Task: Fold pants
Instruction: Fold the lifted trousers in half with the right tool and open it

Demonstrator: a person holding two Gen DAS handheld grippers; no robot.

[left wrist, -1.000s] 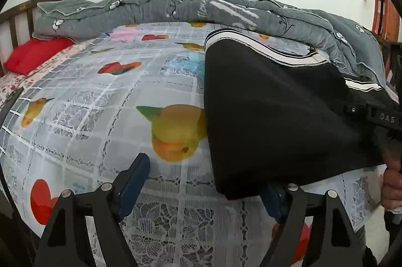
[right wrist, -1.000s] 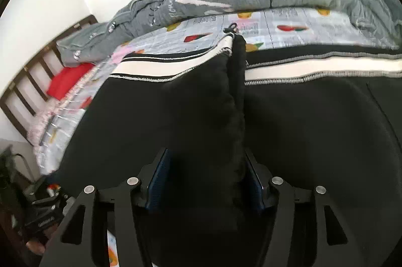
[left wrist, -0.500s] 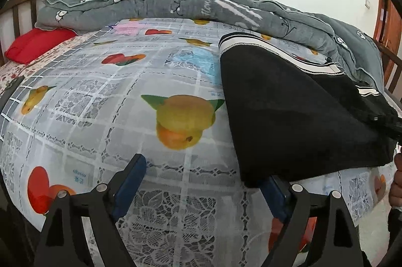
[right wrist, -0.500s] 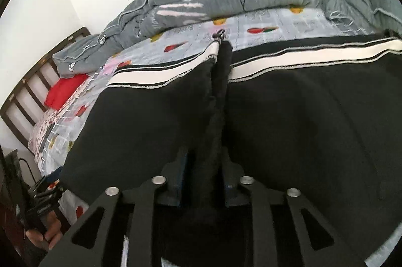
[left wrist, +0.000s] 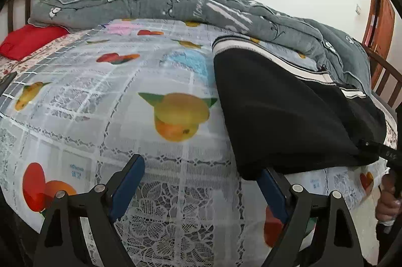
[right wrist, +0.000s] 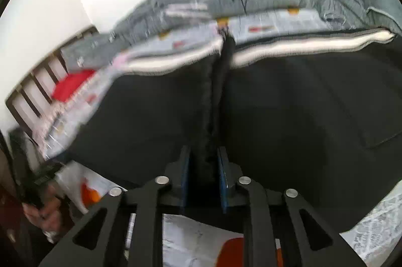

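The black pants (left wrist: pixel 289 113) lie on the right side of the bed (left wrist: pixel 105 101), waistband toward the grey blanket (left wrist: pixel 176 3). Right gripper (right wrist: pixel 204 174) is pinching a ridge of the pants fabric. Left gripper (left wrist: pixel 198 181) is spread wide over the sheet, holding nothing.

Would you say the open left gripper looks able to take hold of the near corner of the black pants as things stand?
Probably yes: the left gripper is open, and the black pants with striped waistband have their near corner just above its right-hand finger, with only the fruit-print bedcover beneath.
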